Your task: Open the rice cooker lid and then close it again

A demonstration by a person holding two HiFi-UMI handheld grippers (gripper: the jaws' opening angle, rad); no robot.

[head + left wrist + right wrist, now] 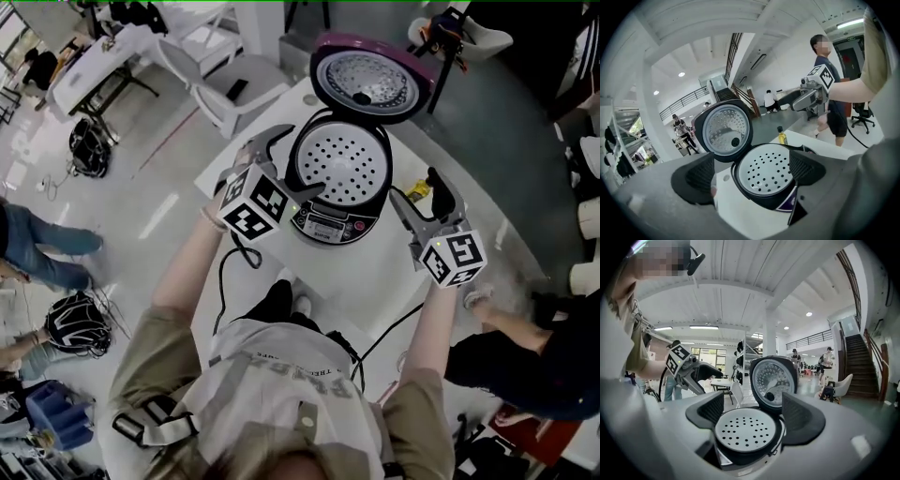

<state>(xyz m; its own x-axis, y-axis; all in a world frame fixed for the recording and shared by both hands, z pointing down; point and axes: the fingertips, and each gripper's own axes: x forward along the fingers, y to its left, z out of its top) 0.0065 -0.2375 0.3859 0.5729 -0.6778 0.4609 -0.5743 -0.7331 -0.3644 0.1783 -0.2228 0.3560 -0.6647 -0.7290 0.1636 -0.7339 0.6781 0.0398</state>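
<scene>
Rice cooker (317, 202): stands on the white table (375, 281), upper centre of the head view. Round body with a dark glossy shell and a silver control panel (328, 225) on the near face.

Lid (370, 80): fully raised and tipped back on its rear hinge. The outer rim is purple. The inner face is a round, dimpled metal plate with a dark knob near its middle.

Steam tray (342, 167): a pale, flat disc pierced with rows of small round holes. It sits level in the pot opening.

Left gripper (281, 167): at the cooker's left side, grey moulded shell, marker cube at the rear. In the left gripper view its jaws (750, 171) stand wide apart. The dark, cross-hatched pads (696, 176) press on nothing, and the cooker shows beyond the gap. Whether the inner finger touches the shell cannot be told.

Right gripper (419, 197): right of the cooker and apart from it. In the right gripper view its jaws (757, 413) are likewise spread, and the ribbed pads (801, 416) are bare and hold nothing.

Also noted: a small yellow bottle (417, 190) with a dark cap stands on the table just right of the cooker. A black cable (225, 272) hangs off the table's near-left edge.
</scene>
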